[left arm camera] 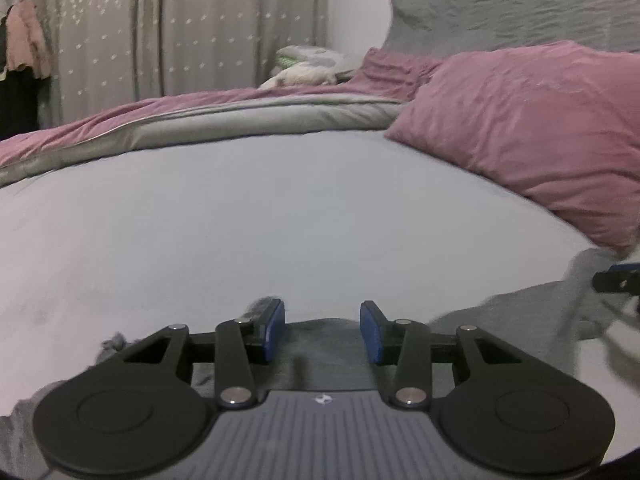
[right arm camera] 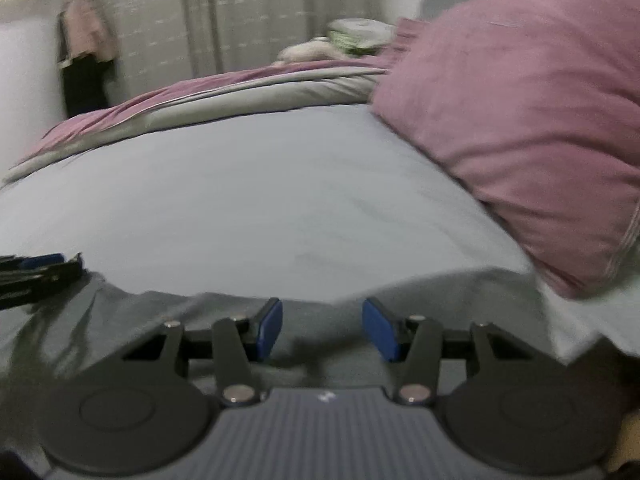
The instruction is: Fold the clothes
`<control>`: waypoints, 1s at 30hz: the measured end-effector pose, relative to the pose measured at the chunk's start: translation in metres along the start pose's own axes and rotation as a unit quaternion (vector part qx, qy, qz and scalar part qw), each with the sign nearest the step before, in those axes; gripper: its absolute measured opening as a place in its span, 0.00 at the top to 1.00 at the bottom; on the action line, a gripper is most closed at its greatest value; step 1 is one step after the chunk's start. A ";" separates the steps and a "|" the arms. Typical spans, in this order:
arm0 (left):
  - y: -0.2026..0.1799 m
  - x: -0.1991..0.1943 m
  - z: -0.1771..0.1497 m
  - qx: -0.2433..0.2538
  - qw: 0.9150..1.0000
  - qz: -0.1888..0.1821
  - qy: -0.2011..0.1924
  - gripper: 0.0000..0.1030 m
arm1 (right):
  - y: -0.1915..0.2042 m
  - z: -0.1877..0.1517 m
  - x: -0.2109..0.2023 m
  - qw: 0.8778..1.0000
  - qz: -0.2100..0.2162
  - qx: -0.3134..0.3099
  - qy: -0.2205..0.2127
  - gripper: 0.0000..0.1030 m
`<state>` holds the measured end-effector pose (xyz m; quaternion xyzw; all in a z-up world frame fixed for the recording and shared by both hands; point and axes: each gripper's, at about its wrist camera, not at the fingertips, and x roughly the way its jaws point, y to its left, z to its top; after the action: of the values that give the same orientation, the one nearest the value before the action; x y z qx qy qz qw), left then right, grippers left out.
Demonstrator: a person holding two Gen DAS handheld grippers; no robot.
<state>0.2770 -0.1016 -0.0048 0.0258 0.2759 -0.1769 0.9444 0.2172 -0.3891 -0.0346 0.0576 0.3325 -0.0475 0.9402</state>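
Observation:
A grey garment (left arm camera: 496, 320) lies spread along the near edge of the bed, and its far hem (right arm camera: 168, 312) runs across the right wrist view. My left gripper (left arm camera: 322, 330) hovers over the cloth with its blue pads (left arm camera: 275, 322) apart and nothing pinched between them. My right gripper (right arm camera: 322, 328) stands likewise over the garment, jaws parted and no fabric between them. Each gripper shows in the other's view: the right gripper (left arm camera: 618, 280) at the right edge, the left gripper (right arm camera: 36, 274) at the left edge. Both views are blurred.
A pale sheet (left arm camera: 240, 220) covers the bed beyond the garment. A large pink pillow (left arm camera: 540, 128) lies at the right, close to the garment (right arm camera: 520, 128). A folded pink and grey duvet (left arm camera: 200, 120) runs along the far side. Patterned curtains (left arm camera: 180, 20) hang behind.

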 end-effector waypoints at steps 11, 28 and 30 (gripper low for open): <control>-0.073 -0.034 -0.017 0.069 0.989 -0.130 0.001 0.60 | -0.037 -0.039 -0.025 0.995 -0.039 0.091 0.025 0.57; -0.146 -0.015 -0.044 0.190 0.968 -0.160 0.022 0.63 | -0.051 -0.065 -0.007 0.979 -0.019 0.199 -0.028 0.58; -0.150 -0.009 -0.043 0.194 0.969 -0.153 0.027 0.67 | -0.051 -0.062 -0.003 0.979 -0.026 0.200 -0.035 0.62</control>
<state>0.1955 -0.2332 -0.0288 0.1709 0.2622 -0.3686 0.8753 0.1703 -0.4309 -0.0844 0.2339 0.2846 -0.1397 0.9191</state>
